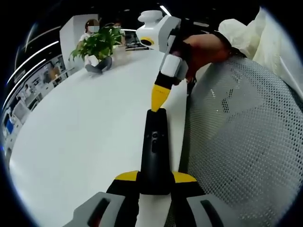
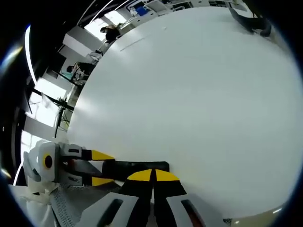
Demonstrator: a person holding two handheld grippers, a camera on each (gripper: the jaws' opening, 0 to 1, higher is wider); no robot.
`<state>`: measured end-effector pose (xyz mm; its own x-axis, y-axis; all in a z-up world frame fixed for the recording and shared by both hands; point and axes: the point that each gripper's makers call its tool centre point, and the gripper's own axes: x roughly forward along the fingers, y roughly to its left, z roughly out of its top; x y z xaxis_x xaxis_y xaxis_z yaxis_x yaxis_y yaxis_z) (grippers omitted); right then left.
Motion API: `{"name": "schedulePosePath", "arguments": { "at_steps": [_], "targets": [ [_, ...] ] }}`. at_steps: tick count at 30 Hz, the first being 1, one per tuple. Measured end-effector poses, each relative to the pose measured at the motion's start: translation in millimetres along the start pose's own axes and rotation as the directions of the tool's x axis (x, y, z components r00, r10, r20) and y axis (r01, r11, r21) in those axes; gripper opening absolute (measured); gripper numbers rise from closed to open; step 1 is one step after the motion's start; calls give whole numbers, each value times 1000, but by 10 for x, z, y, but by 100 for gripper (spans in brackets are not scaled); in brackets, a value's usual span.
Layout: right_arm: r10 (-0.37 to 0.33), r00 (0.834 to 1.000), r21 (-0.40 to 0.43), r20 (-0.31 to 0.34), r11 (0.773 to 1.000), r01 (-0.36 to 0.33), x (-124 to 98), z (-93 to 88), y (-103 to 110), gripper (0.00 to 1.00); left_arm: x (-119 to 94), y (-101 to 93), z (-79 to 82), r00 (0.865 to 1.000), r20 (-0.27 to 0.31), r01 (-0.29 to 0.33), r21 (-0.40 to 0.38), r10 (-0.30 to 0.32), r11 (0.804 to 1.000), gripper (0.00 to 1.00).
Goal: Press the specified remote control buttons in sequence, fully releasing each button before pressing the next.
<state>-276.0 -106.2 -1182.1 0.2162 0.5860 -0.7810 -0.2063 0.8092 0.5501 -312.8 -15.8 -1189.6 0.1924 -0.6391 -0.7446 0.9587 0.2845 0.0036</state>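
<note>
The white table [image 1: 80, 137] lies bare and open across its middle; a potted plant [image 1: 97, 45] at its far edge and a mesh chair [image 1: 241, 142] along its near edge block passage.

Hidden and unreadable parts

The remote control's [image 1: 155, 151] near end is hidden between the left gripper's [image 1: 155, 179] jaws; its button markings are too small to read. In the right gripper view the right gripper [image 2: 152, 176] covers part of it.

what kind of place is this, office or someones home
Most likely an office or lab, not a home. A long white table runs toward a leafy green potted plant, people sit at its far end, and beyond it stand shelves and ceiling strip lights. A white mesh chair back stands beside the table.
</note>
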Motion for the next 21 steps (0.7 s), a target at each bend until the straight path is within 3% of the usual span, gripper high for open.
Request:
{"name": "schedulePosePath", "arguments": {
  "at_steps": [4, 5, 11, 15, 21],
  "targets": [
    [9, 1000, 3, -8, 1000, -9, 5, -15, -2, 0, 3, 13, -2, 1000, -2, 0, -9, 0, 1000, 27],
    [7, 1000, 0, -7, 1000, -7, 9, -14, -4, 0, -17, 22, -46, 1000, -28, -13, -68, 11, 998, 29],
    [0, 1000, -23, 6, 1000, 0, 15, -6, -10, 0, -35, 91, -24, 1000, -16, -4, -38, 4, 999, 25],
    [-22, 1000, -82, 11, 996, 23, 4, -20, 29, 0, -23, 88, -16, 1000, -14, -5, -40, 4, 999, 25],
    [-19, 1000, -70, 2, 997, 19, 9, -10, 15, 0, -11, 90, -7, 1000, -16, 0, -29, 0, 1000, 25]
  ]
}}
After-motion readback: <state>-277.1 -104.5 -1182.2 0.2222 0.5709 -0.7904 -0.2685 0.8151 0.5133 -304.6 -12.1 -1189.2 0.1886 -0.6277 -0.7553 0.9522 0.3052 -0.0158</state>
